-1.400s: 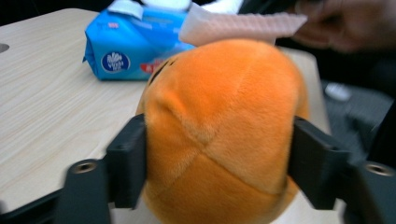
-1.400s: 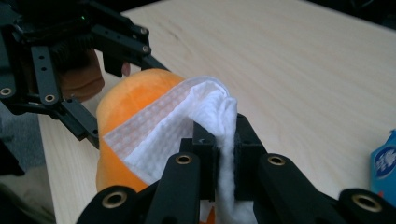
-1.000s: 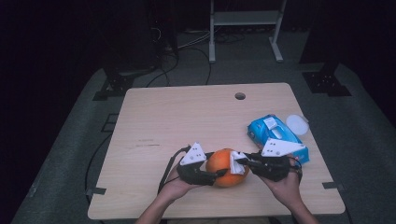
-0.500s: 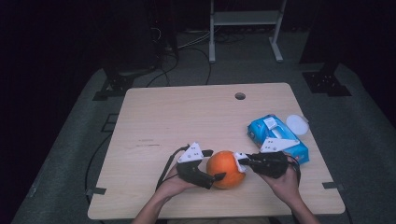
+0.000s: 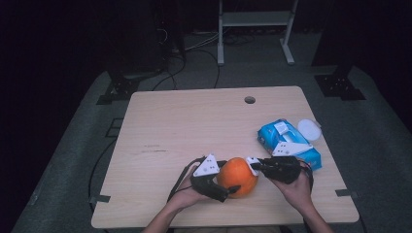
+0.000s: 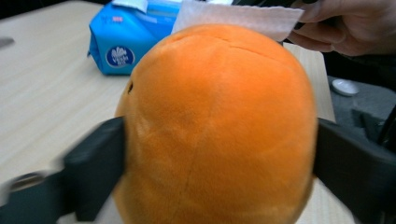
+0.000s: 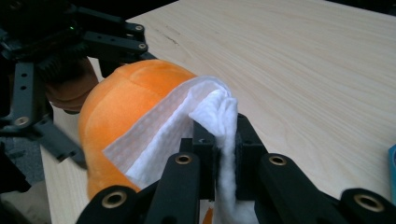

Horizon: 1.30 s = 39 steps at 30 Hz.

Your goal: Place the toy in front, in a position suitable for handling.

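Currently, the orange plush ball (image 5: 236, 176) rests on the near edge of the worktop (image 5: 194, 121), between the two hands. The left tongs (image 5: 219, 185) are spread wide around the ball, with one black jaw pressed against each side of it in the left gripper view, so the ball (image 6: 215, 126) is clamped between them. The right tongs (image 5: 253, 165) meet the ball from its right side; in the right gripper view their jaws are closed tight on a folded white wipe (image 7: 187, 126), which drapes over the upper surface of the ball (image 7: 121, 105). The same wipe (image 6: 238, 16) appears at the top of the ball in the left gripper view, with the person's right hand (image 6: 345, 25) just behind it. A blue wipe packet (image 5: 287, 143) lies on the worktop to the right of the ball, near the right tongs, and a small white round lid (image 5: 309, 129) sits touching or just beside the packet's far right corner.
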Motion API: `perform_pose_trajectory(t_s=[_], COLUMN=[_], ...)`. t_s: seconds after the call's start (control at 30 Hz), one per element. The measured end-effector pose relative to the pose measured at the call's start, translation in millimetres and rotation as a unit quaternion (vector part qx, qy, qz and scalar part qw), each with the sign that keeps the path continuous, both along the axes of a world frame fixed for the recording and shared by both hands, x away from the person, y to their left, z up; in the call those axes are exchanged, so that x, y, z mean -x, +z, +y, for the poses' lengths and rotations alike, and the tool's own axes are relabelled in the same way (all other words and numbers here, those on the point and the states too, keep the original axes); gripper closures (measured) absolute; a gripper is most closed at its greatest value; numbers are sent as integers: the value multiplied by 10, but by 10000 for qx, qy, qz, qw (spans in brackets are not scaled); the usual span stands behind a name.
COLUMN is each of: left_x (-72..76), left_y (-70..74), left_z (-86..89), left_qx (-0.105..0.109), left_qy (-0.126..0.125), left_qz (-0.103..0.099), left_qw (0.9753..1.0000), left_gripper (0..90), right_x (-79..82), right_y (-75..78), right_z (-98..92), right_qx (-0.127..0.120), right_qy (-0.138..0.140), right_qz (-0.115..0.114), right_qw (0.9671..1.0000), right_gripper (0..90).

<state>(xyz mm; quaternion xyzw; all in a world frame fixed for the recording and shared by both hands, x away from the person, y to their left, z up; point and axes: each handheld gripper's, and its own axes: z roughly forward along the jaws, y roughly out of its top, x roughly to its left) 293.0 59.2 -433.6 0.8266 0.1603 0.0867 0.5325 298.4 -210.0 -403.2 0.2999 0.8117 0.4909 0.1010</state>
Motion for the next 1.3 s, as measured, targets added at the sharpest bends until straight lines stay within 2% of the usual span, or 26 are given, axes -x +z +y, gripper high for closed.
perform_pose_trajectory(t_s=[0.07, 0.1, 0.13, 0.2, 0.27, 0.3, 0.33, 0.37, 0.43, 0.47, 0.5, 0.53, 0.63, 0.7, 0.77, 0.83, 0.93, 0.97, 1.03, 1.3], left_x=[6, 25, 25, 39, 57, 59, 55, 38, 20, 8, 8, 9, 34, 41, 22, -2, -3, 9, 15, 39], left_y=[34, 116, 116, 212, 259, 247, 216, 159, 102, 117, 117, 125, 132, 125, 102, 65, 49, 60, 70, 209], left_z=[13, 41, 41, 71, 72, 59, 49, 42, 46, 48, 48, 40, -7, -15, -5, 34, 46, 54, 52, 79], left_qx=[18, 75, 75, 127, -19, -125, -195, -233, -191, -163, -163, -159, -202, -214, -138, -35, -3, -61, -52, -102], left_qy=[12, 15, 15, 11, 105, 144, 167, 186, 235, 305, 305, 335, 376, 315, 165, -20, -47, -34, 1, 120], left_qz=[-1, -50, -50, -25, -68, -113, -75, 60, 177, 217, 217, 234, 202, 109, 170, 118, 83, 28, 35, 65], left_qw=[10000, 10000, 10000, 9999, 9999, 9998, 9996, 9995, 9994, 9992, 9992, 9990, 9989, 9992, 9996, 9999, 10000, 10000, 10000, 9999], left_gripper=[265, 282, 287, 288, 288, 286, 286, 283, 278, 277, 277, 277, 275, 241, 176, 151, 177, 234, 281, 323], right_x=[16, 28, 28, 72, 74, 56, 56, 46, 42, 74, 74, 112, 156, 170, 147, 101, 89, 78, 79, 91], right_y=[31, 58, 58, 135, 146, 118, 118, 85, 35, 63, 63, 125, 171, 178, 157, 115, 104, 98, 100, 132], right_z=[-11, -16, -16, -17, -15, 6, 6, 22, 56, 89, 89, 114, 156, 177, 150, 87, 61, 47, 40, 33], right_qx=[-75, -129, -129, -270, -277, -177, -177, -108, 16, 58, 58, -73, -91, -39, -92, -151, -156, -125, -125, -119], right_qy=[-3, 5, 5, 21, 28, 12, 12, -8, -7, 15, 15, 105, 196, 257, 256, 227, 190, 162, 158, 153], right_qz=[-40, -86, -86, -223, -249, -224, -224, -164, -123, -222, -222, -313, -411, -487, -400, -294, -256, -259, -252, -314], right_qw=[10000, 9999, 9999, 9994, 9993, 9996, 9996, 9998, 9999, 9997, 9997, 9994, 9989, 9985, 9988, 9992, 9994, 9995, 9995, 9993], right_gripper=[819, 819, 819, 819, 819, 819, 819, 819, 820, 821, 821, 821, 821, 820, 820, 819, 818, 819, 819, 819])
